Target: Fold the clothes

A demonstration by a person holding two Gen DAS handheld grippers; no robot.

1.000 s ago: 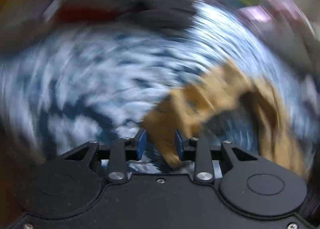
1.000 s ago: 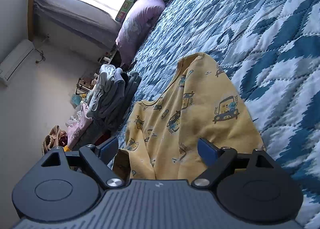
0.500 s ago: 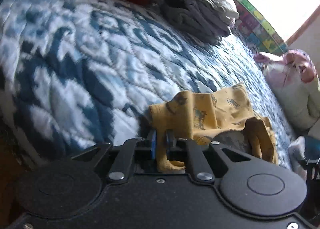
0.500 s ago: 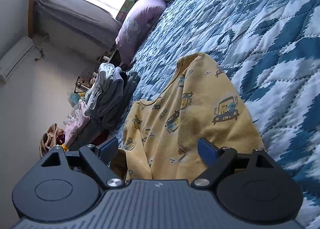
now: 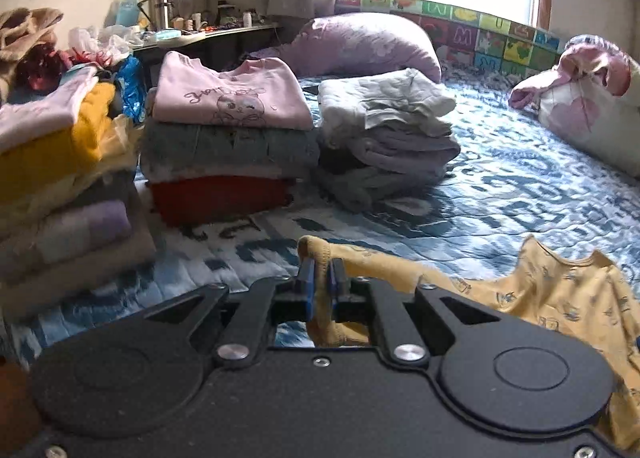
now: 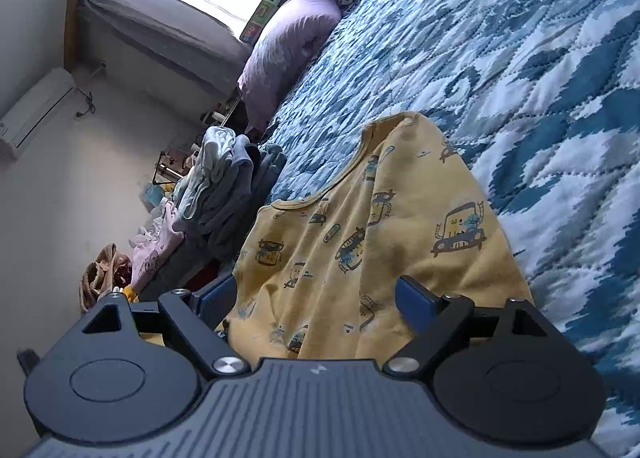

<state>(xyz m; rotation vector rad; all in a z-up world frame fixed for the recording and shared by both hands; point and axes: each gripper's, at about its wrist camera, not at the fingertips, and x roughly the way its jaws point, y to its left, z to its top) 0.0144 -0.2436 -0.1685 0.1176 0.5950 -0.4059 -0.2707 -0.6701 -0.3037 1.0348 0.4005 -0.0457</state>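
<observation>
A yellow child's shirt with small car prints lies on a blue and white quilt. In the left wrist view my left gripper is shut on a cuff or edge of the yellow shirt, which trails off to the right. In the right wrist view my right gripper is open, its blue pads either side of the shirt body, close above the cloth.
Three stacks of folded clothes stand at the far side of the bed: a left stack, a middle stack with a pink top, a grey-white stack. Pillows lie by the window.
My left gripper closed on the shirt edge and swung up to level, so the folded stacks came into view. The right gripper has stayed open over the shirt.
</observation>
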